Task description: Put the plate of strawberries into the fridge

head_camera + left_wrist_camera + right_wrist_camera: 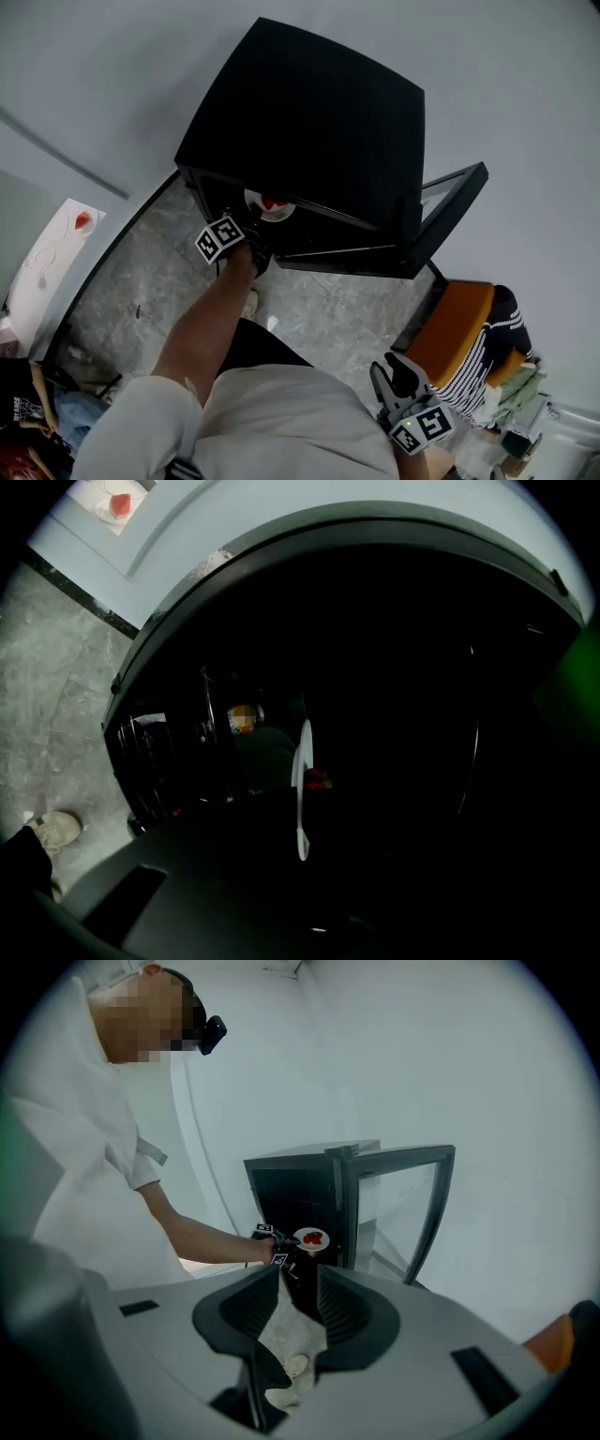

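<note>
A white plate [270, 203] with red strawberries [273, 202] is held at the mouth of the black fridge [309, 122], just inside its open front. My left gripper [255, 236] is shut on the plate's near rim. In the left gripper view the plate [302, 778] shows edge-on against the dark inside, with the strawberries [317, 779] to its right. My right gripper [398, 382] hangs low at my right side, away from the fridge. It [298, 1274] stands open with only floor between its fingers. From that view the plate [311, 1238] shows at the fridge front.
The fridge's glass door [450, 211] is swung open to the right. An orange chair [455, 328] with a striped cloth [492, 352] stands at the lower right. A white surface [52, 248] with a red item lies at the left. The floor [141, 281] is grey tile.
</note>
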{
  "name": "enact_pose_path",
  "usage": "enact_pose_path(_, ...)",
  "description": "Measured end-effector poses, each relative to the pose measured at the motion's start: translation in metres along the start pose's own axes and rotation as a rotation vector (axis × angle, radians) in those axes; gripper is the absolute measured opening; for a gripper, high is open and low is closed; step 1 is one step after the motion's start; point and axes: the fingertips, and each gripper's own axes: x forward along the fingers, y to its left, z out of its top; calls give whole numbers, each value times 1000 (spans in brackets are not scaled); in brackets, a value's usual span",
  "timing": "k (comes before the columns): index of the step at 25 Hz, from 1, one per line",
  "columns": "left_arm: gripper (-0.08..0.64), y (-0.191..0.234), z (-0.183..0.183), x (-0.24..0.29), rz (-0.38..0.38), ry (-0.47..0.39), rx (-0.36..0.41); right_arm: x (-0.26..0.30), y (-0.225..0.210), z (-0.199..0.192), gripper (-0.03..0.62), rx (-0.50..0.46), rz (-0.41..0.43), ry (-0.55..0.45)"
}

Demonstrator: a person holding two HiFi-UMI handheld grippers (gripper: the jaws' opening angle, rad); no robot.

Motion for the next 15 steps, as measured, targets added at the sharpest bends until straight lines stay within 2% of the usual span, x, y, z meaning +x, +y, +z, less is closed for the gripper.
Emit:
enact_pose_path(3,26,3,2,4,33,-9,28,1,-1,-1,123,2,0,8)
enact_pose_path(5,28,6,2,5,86,-8,87,0,-1,-3,123,5,2,13)
enact_pose_path(10,56,7,1,8,266,10,308,-3,1,-7,123,1,5,20)
enact_pose_path(15,116,9,6,5,443,44,569,-12,1,-12,123,-2,-1,18)
